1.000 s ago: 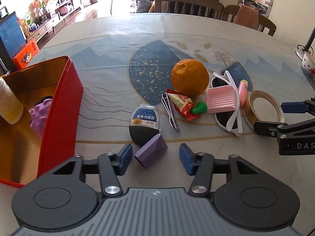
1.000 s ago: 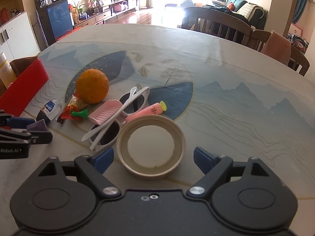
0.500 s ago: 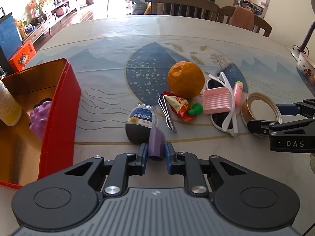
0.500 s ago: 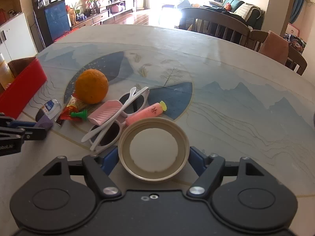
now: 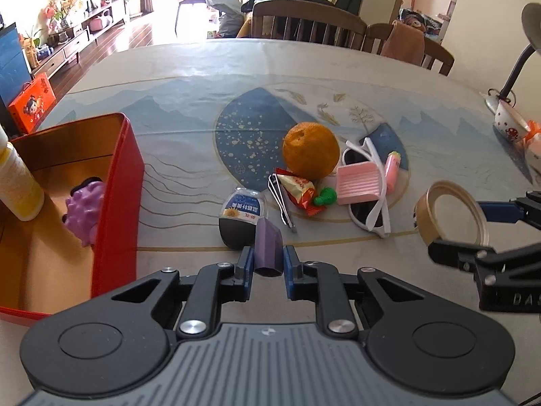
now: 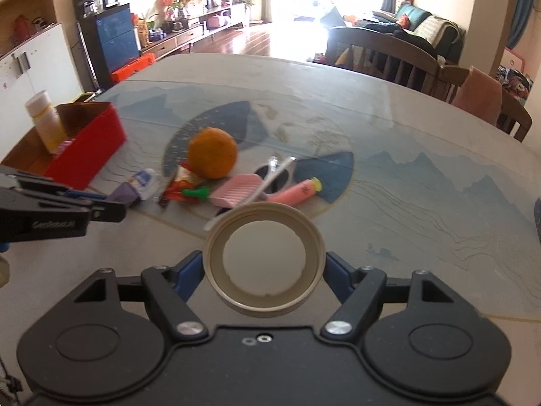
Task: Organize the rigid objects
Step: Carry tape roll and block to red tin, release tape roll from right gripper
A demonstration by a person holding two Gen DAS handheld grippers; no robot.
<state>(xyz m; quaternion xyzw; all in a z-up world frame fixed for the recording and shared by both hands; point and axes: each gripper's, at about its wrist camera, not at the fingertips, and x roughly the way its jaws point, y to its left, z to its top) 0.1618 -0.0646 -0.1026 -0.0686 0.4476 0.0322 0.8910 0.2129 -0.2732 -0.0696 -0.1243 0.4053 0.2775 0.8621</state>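
Observation:
My left gripper [image 5: 267,260] is shut on a small purple block [image 5: 268,248], pinched upright between the blue pads just above the table. It is also seen from the side in the right wrist view, where the left gripper [image 6: 115,203] holds the purple block [image 6: 123,193]. My right gripper [image 6: 263,270] is shut on a round beige lid [image 6: 213,253], which hangs tilted clear of the table. The left wrist view shows the right gripper [image 5: 456,233] with the lid [image 5: 426,216] at the right. A red box [image 5: 118,203] stands open to the left.
In the box are a purple spiky toy [image 5: 84,209] and a pale bottle [image 5: 17,182]. An orange [image 5: 311,150], a floss case [image 5: 243,216], tweezers [image 5: 280,203], a snack packet [image 5: 299,191], a pink comb [image 5: 358,184], white sunglasses [image 5: 368,216] and a pink tube [image 5: 392,169] lie mid-table. Chairs line the far edge.
The left jaws closed on the purple block, which now stands upright between them. The right jaws closed on the beige lid and raised it off the table.

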